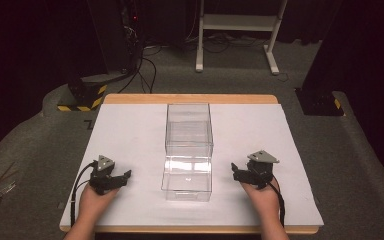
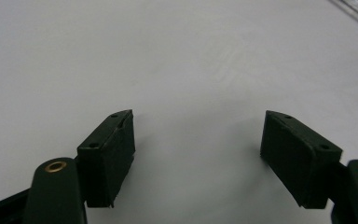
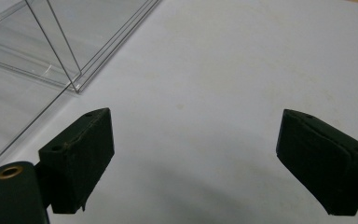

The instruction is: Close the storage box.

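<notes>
I note the left gripper [image 2: 198, 135] with jaws spread wide, nothing between them, over the bare white desk [image 1: 130, 130]. The right gripper [image 3: 193, 154] likewise has jaws wide and empty. The clear plastic box [image 1: 188, 150] stands mid-desk between the two grippers, apart from both, its corner near the right gripper's jaws.

1 clear plastic box [image 1: 189, 150], 2 claws: left claw [image 1: 122, 178], right claw [image 1: 239, 171], 1 table [image 1: 130, 130].
</notes>
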A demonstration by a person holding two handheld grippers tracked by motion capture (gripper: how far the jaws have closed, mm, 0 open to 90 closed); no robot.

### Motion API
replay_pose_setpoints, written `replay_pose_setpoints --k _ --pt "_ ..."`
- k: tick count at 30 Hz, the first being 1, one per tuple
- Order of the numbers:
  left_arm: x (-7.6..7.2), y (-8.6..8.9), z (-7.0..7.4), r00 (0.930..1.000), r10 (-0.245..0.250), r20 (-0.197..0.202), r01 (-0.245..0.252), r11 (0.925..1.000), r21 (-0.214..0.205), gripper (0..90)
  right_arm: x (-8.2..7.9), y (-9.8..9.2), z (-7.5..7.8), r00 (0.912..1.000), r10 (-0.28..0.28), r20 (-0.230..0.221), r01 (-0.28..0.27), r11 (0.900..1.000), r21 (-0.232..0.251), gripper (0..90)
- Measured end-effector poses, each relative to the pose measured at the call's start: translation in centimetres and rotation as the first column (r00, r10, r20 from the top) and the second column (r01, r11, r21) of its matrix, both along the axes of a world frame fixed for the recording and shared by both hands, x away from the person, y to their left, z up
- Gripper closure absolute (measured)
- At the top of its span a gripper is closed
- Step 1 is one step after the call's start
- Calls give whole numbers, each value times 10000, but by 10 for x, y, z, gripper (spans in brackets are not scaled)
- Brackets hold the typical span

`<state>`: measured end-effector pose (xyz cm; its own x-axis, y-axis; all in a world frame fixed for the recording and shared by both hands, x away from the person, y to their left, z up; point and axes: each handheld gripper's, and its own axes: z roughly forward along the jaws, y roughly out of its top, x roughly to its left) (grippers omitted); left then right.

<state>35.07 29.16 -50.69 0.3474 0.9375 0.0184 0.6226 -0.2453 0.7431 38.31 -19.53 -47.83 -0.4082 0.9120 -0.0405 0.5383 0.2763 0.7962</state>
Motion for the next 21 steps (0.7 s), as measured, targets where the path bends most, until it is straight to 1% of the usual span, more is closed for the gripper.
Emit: replay_pose_setpoints --k 2,4,7,9,17,21 --pt "1 1 -1 10000 -6 -7 6 10000 -99 258 -1 3 0 9999 123 17 -122 9999 -11 110" --pt "1 0 -1 10000 20 9 -20 10000 -65 257 -2 5 0 9998 197 38 -197 9998 -63 110" --pt "0 0 -1 10000 41 0 -41 10000 -90 256 -4 6 1 9997 212 117 -213 9997 110 110" --pt "0 0 -1 10000 50 8 -50 9999 -92 256 -4 7 1 9995 298 75 -300 9994 175 110" --pt "0 0 -1 10000 69 10 -69 9999 -111 256 -7 13 3 9969 787 72 -790 9957 490 110" --pt "0 0 -1 10000 63 -5 -63 9999 -94 257 -12 17 6 9944 1029 251 -1044 9925 638 110"
